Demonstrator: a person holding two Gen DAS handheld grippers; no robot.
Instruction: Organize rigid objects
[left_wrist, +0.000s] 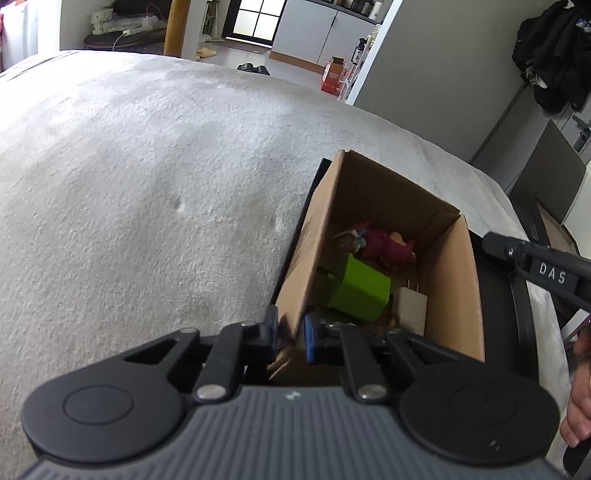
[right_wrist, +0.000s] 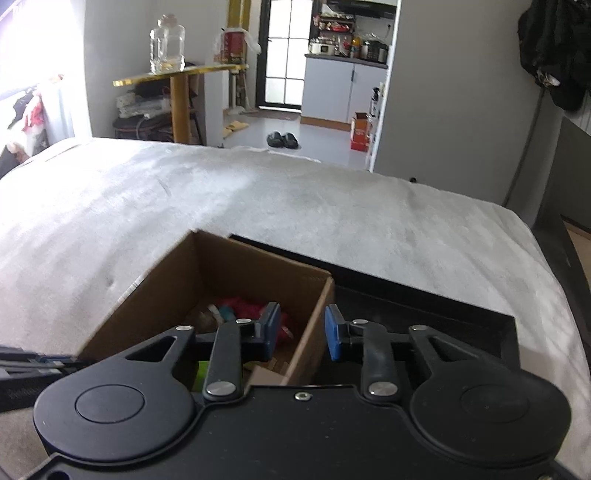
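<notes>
An open cardboard box (left_wrist: 458, 280) stands on a black tray (left_wrist: 495, 295) on the white bed. Inside lie a green block (left_wrist: 360, 290), a white plug adapter (left_wrist: 410, 310) and a pink plush toy (left_wrist: 384, 245). My left gripper (left_wrist: 291, 332) straddles the box's near left wall, its jaws a little apart with the cardboard edge between them. My right gripper (right_wrist: 301, 332) is open and empty above the box's right wall (right_wrist: 314, 321); one finger (right_wrist: 269, 326) is over the box, the other over the tray (right_wrist: 424, 306). The right gripper's arm also shows in the left wrist view (left_wrist: 535, 262).
The white bed cover (left_wrist: 147, 184) spreads wide to the left and beyond the box. Past the bed's far edge are slippers (right_wrist: 282, 139), a red carton (right_wrist: 360, 131) and a shelf with a glass jar (right_wrist: 167, 44). A dark chair (left_wrist: 546, 184) stands at right.
</notes>
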